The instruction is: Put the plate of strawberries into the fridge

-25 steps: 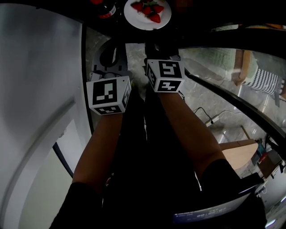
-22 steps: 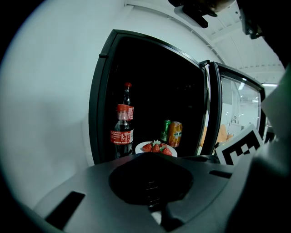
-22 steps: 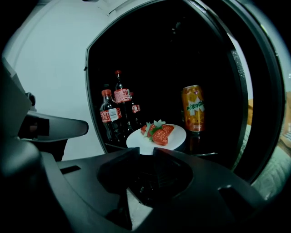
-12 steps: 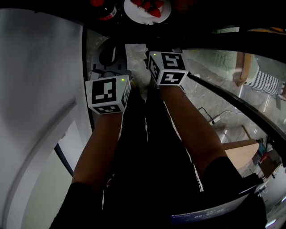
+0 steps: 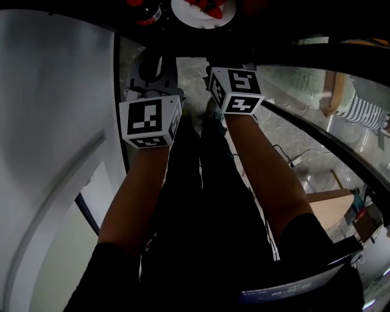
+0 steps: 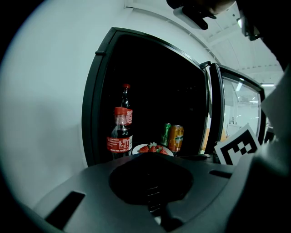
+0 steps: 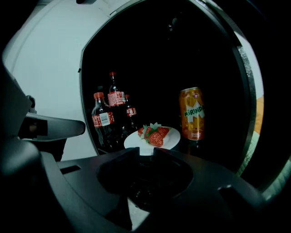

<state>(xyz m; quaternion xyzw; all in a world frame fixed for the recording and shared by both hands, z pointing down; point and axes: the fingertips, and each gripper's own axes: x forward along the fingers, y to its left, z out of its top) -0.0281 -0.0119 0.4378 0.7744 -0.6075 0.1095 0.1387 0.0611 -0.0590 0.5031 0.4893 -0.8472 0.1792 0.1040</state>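
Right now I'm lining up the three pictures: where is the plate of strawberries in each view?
Head view: the plate of strawberries sits at the top edge, near the middle.
Left gripper view: small, just below the middle.
Right gripper view: below the middle, near rim between the right claw's jaws.
Shared landmark: the cola bottle, just left of the plate in all three.

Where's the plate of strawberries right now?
The plate is inside the open fridge in the right gripper view, between cola bottles on its left and an orange can on its right.
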